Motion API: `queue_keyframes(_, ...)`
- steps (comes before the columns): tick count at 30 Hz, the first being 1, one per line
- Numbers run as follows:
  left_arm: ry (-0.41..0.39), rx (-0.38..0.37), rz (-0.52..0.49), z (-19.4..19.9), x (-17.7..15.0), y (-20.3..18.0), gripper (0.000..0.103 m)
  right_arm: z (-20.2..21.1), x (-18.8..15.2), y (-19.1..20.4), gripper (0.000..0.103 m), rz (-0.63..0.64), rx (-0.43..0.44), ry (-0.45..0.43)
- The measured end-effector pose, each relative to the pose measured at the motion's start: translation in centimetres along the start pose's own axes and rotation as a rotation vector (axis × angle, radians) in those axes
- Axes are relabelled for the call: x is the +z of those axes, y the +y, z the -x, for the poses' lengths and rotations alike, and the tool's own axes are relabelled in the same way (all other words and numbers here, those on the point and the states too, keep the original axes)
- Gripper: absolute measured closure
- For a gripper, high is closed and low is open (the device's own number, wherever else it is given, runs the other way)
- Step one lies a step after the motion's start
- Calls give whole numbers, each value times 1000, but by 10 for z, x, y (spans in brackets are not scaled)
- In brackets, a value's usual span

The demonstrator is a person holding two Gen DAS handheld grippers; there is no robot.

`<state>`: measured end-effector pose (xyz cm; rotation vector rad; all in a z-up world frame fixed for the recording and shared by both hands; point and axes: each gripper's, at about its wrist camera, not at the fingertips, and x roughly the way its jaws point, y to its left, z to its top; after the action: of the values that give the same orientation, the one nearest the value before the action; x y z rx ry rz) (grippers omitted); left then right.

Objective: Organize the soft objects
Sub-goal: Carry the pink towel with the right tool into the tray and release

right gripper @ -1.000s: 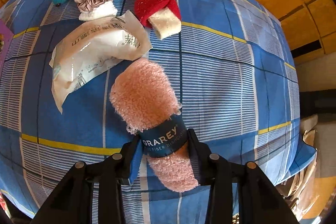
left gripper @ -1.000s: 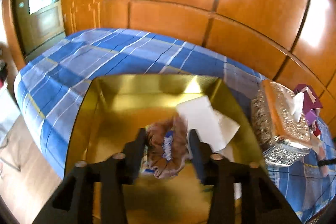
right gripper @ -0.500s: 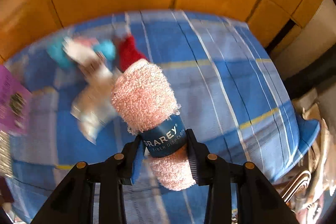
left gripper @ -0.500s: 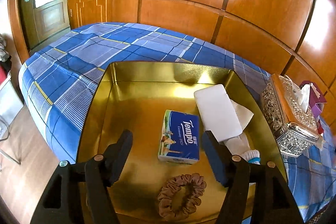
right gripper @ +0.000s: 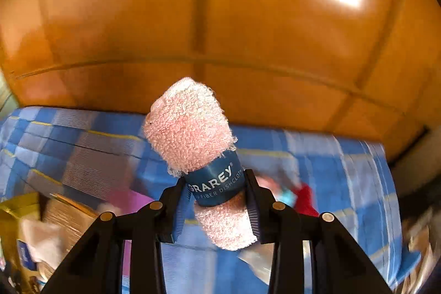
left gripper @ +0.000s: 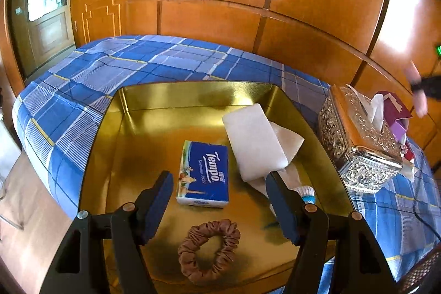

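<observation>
In the left wrist view a gold tray [left gripper: 132,112] sits on the blue plaid bed. It holds a brown scrunchie [left gripper: 209,250], a blue Tempo tissue pack [left gripper: 204,174], a white pad [left gripper: 252,141] and a small blue-and-white item [left gripper: 306,192]. My left gripper [left gripper: 219,189] is open and empty above the tray. In the right wrist view my right gripper [right gripper: 217,194] is shut on a rolled pink dishcloth [right gripper: 190,126] with a blue band, held in the air above the bed. Its blurred pink tip shows in the left wrist view [left gripper: 417,90].
An ornate silver tissue box [left gripper: 358,139] stands right of the tray, with a purple item [left gripper: 394,115] behind it. Wooden wall panels [left gripper: 275,4] back the bed. In the right wrist view, blurred red [right gripper: 304,197] and teal soft things lie on the bed; the tray corner [right gripper: 19,207] is at lower left.
My left gripper let go of the scrunchie in the tray, opened and drew back. My right gripper lifted the pink dishcloth off the bed and swung it towards the tray side.
</observation>
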<state>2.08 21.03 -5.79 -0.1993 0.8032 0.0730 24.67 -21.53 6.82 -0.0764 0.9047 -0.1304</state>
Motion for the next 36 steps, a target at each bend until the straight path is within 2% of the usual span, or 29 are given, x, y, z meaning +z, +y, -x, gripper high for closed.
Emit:
queue_keyframes(4,-2,1,4,1,-1,1,32,20,13,73,66,141,169,-90)
queue_keyframes(5,-6,3,5,2,-1,1,32,29,10,95,66,196,240,-119)
queue_keyframes(9,-20,13,14,4,0,7,31,55,-15,151,66,357,437,-152)
queue_keyframes(13,-35,34,18,5,3,13,31,73,-63,194,66,490,572,-108)
queue_keyframes(18,-77,85,62,13,12,32,31,76,-127,228,66,530,672,28)
queue_keyframes(22,-105,126,109,20,17,49,27,66,-176,270,66,593,705,135)
queue_keyframes(25,-115,141,130,21,20,59,27,53,-197,300,66,624,702,195)
queue_keyframes(29,-124,157,157,23,22,67,27,31,-204,330,65,565,750,278)
queue_keyframes(31,-123,160,166,23,21,70,25,19,-205,343,63,560,697,285)
queue_keyframes(34,-122,163,168,22,21,70,25,9,-208,347,61,595,510,236)
queue_keyframes(36,-125,159,165,23,21,69,24,7,-210,344,59,594,485,229)
